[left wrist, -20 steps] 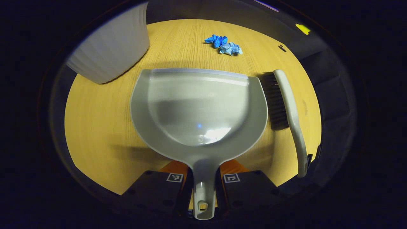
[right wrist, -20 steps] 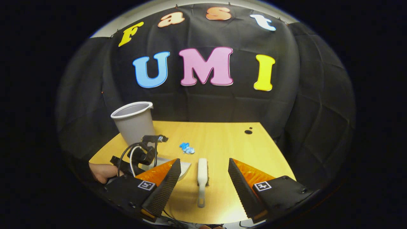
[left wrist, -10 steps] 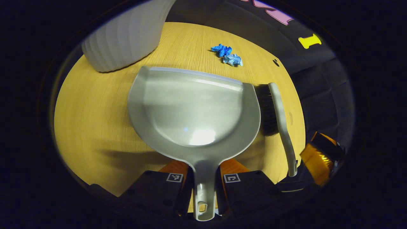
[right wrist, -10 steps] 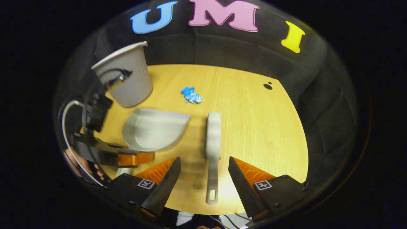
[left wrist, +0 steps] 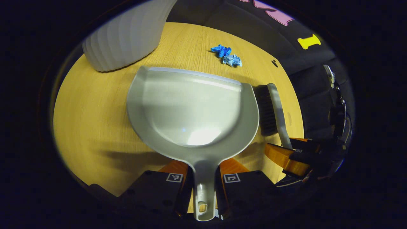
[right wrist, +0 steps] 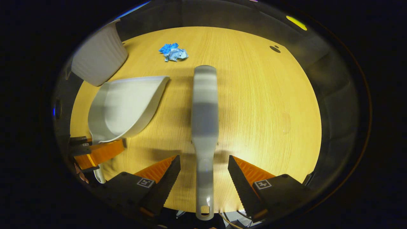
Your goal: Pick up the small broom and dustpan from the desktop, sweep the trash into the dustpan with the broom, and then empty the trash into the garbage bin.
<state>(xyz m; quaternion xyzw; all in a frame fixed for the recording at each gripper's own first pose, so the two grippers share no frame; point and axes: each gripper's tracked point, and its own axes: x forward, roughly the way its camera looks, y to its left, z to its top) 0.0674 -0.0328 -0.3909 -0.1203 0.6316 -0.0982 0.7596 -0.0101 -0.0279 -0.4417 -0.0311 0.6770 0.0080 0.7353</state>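
The dustpan is pale grey plastic, wide and rounded like a scoop, with a flat front lip and a short handle with a small hole at its end. It sits on the yellow wooden table. In the left gripper view its handle runs down between the two fingers of the left gripper, which are closed tight on it from both sides.

The small broom is the same pale grey on top. It is long and thin, with a rounded far end and a narrow handle that also has a hole. In the left gripper view dark bristles show along its side, and it lies just beside the right edge of the dustpan.

In the right gripper view the broom handle lies between the fingers of the right gripper. These fingers are spread wide, with a gap on each side of the handle, so they have hold of nothing.

The trash is a little heap of crumpled blue paper, some bits dark blue and some light. It lies on the table past the front lip of the dustpan, apart from it.

The garbage bin is white with ribbed sides. It stands on the table near the far left corner of the dustpan.
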